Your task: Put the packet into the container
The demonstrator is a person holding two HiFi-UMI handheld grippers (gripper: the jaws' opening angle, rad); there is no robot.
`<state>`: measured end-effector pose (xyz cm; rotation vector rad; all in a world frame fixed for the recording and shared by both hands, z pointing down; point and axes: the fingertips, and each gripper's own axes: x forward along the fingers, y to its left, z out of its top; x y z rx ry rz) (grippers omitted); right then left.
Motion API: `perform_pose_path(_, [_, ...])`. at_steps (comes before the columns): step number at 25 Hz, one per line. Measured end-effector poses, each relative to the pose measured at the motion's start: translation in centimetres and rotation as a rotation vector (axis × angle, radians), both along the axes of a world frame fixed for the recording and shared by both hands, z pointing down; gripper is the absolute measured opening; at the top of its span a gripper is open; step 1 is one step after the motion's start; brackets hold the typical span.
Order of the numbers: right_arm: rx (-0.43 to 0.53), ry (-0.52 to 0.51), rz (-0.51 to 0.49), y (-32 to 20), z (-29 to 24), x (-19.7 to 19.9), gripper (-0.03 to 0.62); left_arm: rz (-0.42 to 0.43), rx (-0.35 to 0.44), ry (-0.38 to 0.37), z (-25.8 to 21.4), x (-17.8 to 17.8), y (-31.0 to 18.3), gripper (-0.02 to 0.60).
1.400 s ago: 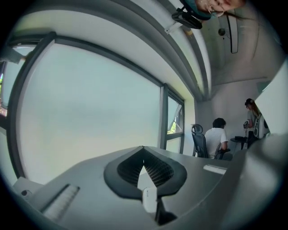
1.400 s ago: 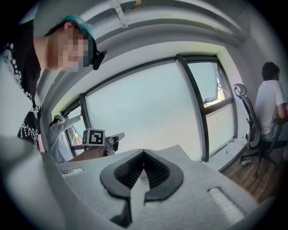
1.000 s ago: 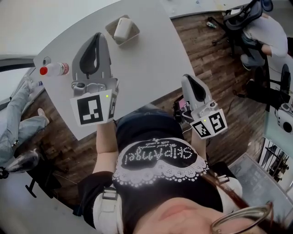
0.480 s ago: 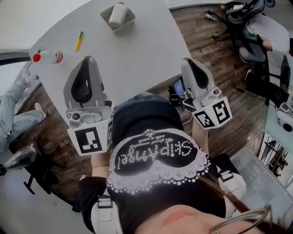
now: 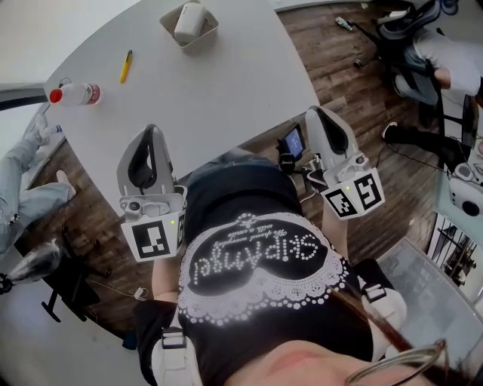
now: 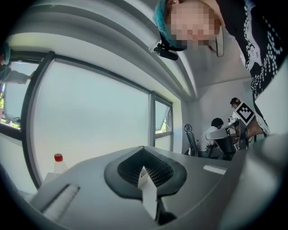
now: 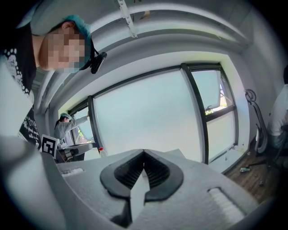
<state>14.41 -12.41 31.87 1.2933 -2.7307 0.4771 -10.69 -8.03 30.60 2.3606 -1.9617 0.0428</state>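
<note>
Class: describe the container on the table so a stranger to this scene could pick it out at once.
Start at the large pale grey table that fills the top of the head view. Near its far edge sits a small beige square container. Unlike the yellow pen and the red-capped clear plastic bottle to its left, it is an open box with a white packet inside.

The table (image 5: 219,83) looks smooth and matt. The floor (image 5: 332,68), at two o'clock, is dark wood planks. The bottle (image 5: 75,94), at ten o'clock, is clear plastic. The left gripper (image 5: 149,130) has a matt grey plastic shell and dark ribbed pads (image 6: 159,170).
</note>
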Motion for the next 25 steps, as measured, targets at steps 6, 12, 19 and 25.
perform_pose_path(6, [-0.041,0.041,0.017,2.5,1.9,0.1,0.002,-0.011,-0.061,0.053,2.0,0.2,0.9,-0.003])
perform_pose_path(12, [-0.041,0.022,-0.006,2.8,1.7,-1.1,0.002,-0.01,-0.066,0.078,1.9,0.5,0.8,-0.003])
perform_pose_path(19, [-0.031,0.027,-0.003,2.8,1.4,-1.0,0.002,-0.015,-0.058,0.091,1.7,0.4,0.9,-0.003])
perform_pose_path(25, [-0.031,0.029,-0.014,3.0,1.4,-1.2,0.002,-0.01,-0.068,0.083,2.0,0.4,1.2,-0.003])
